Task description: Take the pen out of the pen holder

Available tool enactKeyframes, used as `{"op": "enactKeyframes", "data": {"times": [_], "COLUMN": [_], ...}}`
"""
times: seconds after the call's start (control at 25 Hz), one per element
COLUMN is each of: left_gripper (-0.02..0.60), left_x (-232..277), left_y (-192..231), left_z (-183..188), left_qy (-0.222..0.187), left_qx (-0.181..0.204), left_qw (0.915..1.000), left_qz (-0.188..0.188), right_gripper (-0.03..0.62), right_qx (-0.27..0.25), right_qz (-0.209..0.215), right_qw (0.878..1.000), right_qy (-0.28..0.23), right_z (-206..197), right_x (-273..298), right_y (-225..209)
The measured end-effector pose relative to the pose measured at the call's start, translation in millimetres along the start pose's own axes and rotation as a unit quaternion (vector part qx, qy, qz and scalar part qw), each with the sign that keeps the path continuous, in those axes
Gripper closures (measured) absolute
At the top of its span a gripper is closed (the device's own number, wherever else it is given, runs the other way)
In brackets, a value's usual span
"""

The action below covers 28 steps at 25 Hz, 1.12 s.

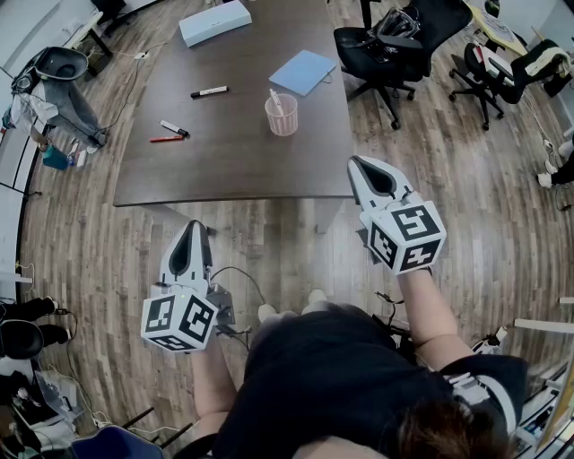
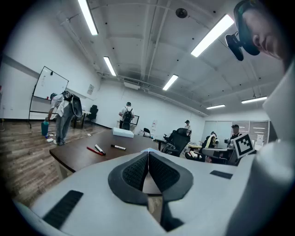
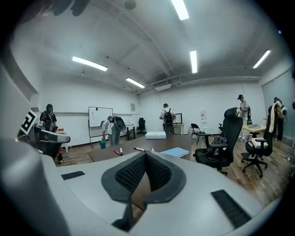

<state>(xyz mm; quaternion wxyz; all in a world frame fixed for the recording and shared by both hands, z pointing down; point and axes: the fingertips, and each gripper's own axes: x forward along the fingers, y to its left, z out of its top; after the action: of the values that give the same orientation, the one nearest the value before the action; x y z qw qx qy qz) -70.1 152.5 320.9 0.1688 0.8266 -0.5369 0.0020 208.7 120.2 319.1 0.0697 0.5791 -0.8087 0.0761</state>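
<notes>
A pink pen holder stands on the dark table, right of its middle, with a white pen upright in it. Both grippers hang short of the table's near edge, well back from the holder. My left gripper is low at the left, jaws shut and empty; the left gripper view shows its pads meeting. My right gripper sits just off the table's near right corner, shut with nothing in it; its pads touch in the right gripper view. In both gripper views the jaws hide the holder.
On the table lie a black-capped marker, another marker, a red pen, a blue notebook and a white box. Black office chairs stand right of the table. People stand at the far end of the room.
</notes>
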Motion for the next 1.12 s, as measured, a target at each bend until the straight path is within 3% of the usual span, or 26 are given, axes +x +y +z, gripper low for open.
{"op": "enactKeyframes", "data": {"times": [0.52,1.12], "left_gripper": [0.554,0.554], "left_x": [22,83], "left_y": [-3,76], "left_z": [-12,-2], "left_qy": [0.025,0.048], "left_qx": [0.016,0.013], "left_qw": [0.9991,0.9988], "left_qz": [0.029,0.001], "right_gripper": [0.576,0.569], "right_qx": [0.001,0.003], "right_qz": [0.041,0.036], "right_qw": [0.999,0.999], "right_qy": [0.006,0.028], "right_z": [-11,0], "right_x": [19,107], "right_y": [-3,27]}}
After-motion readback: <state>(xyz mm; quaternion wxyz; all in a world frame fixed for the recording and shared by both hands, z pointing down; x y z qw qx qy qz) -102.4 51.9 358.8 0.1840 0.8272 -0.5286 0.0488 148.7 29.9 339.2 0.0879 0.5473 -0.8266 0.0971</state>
